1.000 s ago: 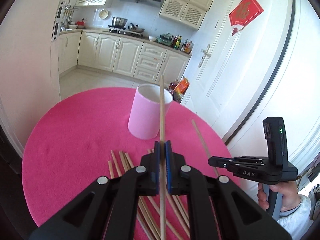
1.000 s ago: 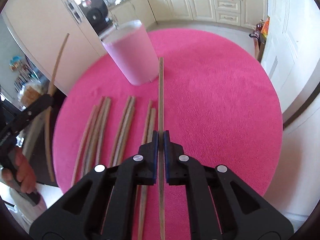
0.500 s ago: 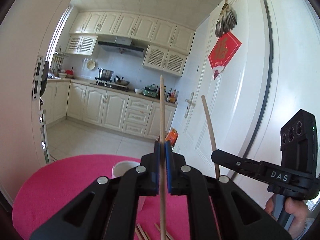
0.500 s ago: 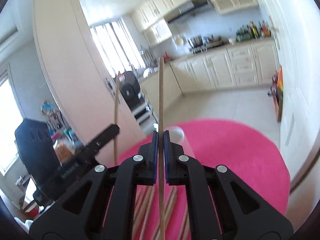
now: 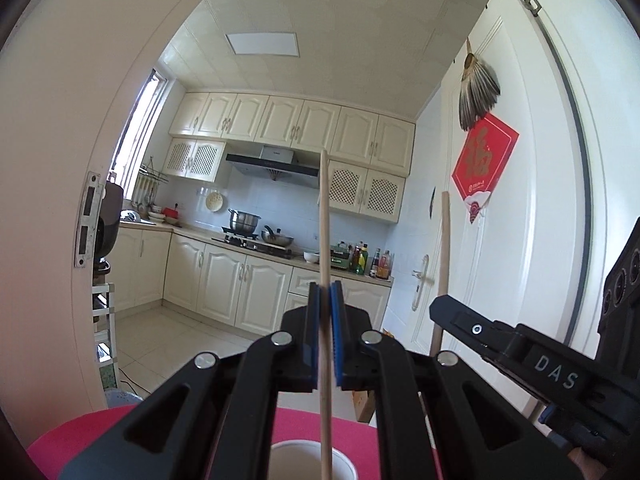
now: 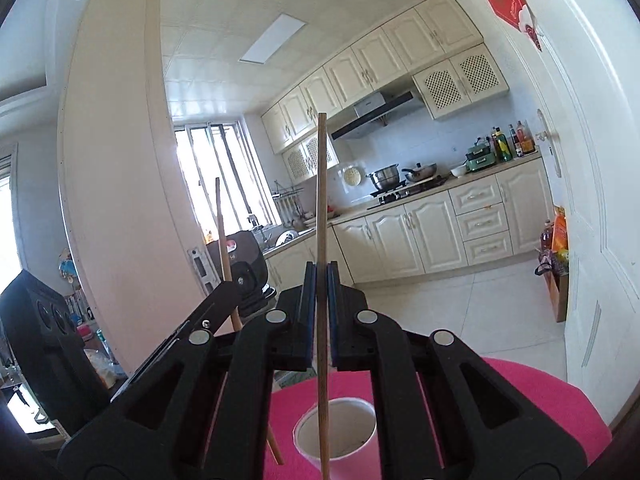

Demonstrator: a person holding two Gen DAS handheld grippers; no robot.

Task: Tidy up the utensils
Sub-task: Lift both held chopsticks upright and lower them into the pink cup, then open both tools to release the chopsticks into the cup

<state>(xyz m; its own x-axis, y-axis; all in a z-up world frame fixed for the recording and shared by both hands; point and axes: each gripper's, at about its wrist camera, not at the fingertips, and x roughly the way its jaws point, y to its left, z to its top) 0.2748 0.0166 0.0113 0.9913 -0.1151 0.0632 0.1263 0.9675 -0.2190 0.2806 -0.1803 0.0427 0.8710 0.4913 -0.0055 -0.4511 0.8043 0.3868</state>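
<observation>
My left gripper is shut on a wooden chopstick that stands upright, its lower end over the white mouth of the pink cup. My right gripper is shut on a second upright chopstick, whose lower end hangs in front of the cup. Each view shows the other gripper too: the right one with its chopstick at the right, the left one with its chopstick at the left. The chopsticks lying on the table are out of sight.
The round table's pink cloth fills the bottom of both views. A white door with a red paper sign stands close at the right, a cream wall at the left. Kitchen cabinets lie beyond.
Both grippers have risen and tipped up from looking down at the table to pointing level. Their chopsticks now stand upright over the cup, and the loose chopsticks have dropped out of view.
</observation>
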